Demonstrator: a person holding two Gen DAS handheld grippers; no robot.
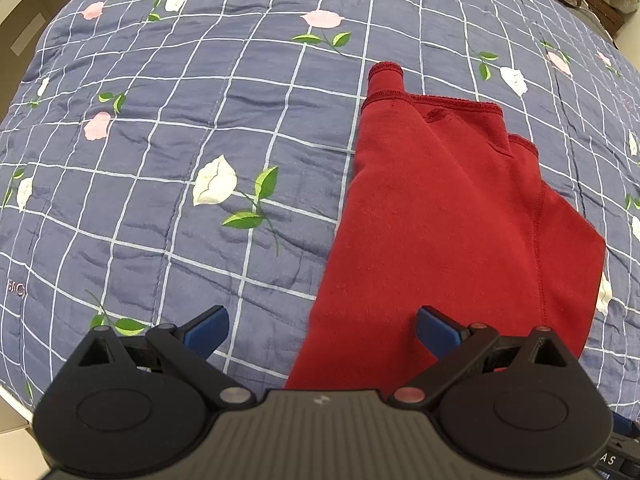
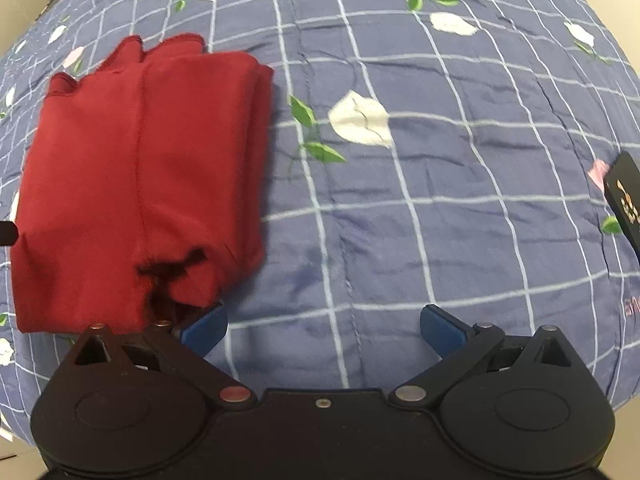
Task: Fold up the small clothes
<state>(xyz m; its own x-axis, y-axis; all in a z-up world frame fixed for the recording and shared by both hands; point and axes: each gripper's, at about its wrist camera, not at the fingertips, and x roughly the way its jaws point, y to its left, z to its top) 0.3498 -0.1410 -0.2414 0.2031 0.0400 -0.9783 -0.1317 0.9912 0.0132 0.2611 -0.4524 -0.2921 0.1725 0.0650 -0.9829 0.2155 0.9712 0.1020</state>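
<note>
Red knit garment (image 1: 448,216) lay folded lengthwise on blue checked floral quilt (image 1: 180,120). Left gripper (image 1: 322,330) and right gripper (image 2: 324,330) both spread wide, empty, near hem. Risk: loose layers slipping if pinched unevenly

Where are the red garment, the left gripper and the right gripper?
red garment (image 1: 448,216): left wrist view, middle of the folded fabric.
left gripper (image 1: 322,330): left wrist view, midway between the blue fingertips.
right gripper (image 2: 324,330): right wrist view, midway between the blue fingertips.
</note>
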